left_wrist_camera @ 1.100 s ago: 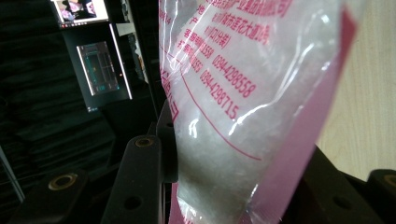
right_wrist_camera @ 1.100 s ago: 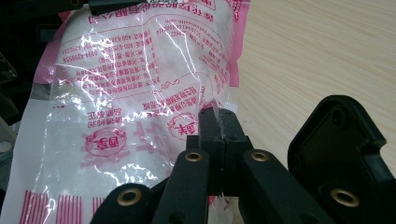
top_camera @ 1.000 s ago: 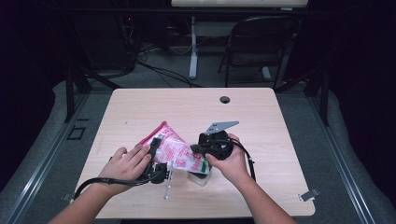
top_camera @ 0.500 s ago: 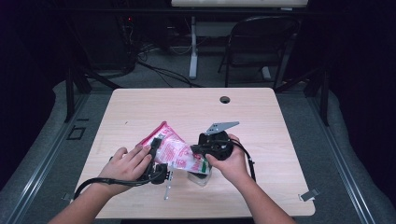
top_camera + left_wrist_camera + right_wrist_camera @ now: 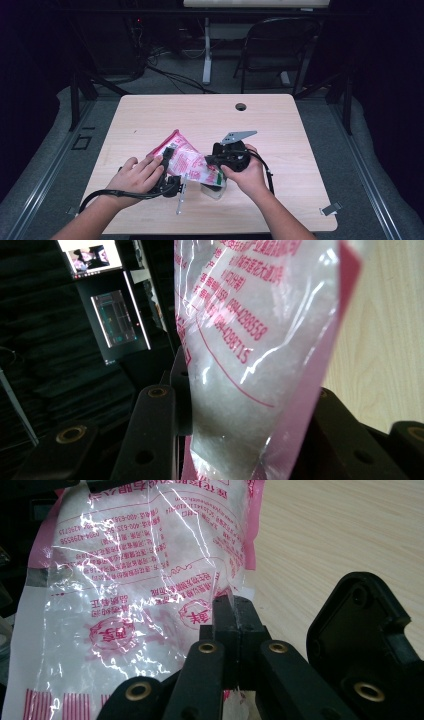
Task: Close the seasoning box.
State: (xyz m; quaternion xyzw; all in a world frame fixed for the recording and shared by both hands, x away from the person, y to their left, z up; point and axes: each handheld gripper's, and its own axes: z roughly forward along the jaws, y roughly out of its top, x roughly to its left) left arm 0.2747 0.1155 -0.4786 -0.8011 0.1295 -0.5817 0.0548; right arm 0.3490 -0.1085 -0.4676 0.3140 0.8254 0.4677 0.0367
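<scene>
A clear plastic bag (image 5: 186, 161) with pink print and white grains inside hangs tilted over the table's front middle, held between both grippers. My left gripper (image 5: 167, 152) is shut on the bag's left part; in the left gripper view the full bag (image 5: 260, 340) bulges between its two jaws (image 5: 240, 445). From the right, my right gripper (image 5: 212, 161) pinches the bag's other end. In the right gripper view its jaws (image 5: 235, 612) meet on the thin edge of the bag (image 5: 140, 580). A hand holds each gripper.
A small clear container (image 5: 214, 191) stands on the wooden table (image 5: 280, 125) under the bag's right end. A cable hole (image 5: 241, 106) lies near the far edge and a clip (image 5: 331, 209) sits at the front right corner. A folding chair (image 5: 275, 50) stands beyond the table.
</scene>
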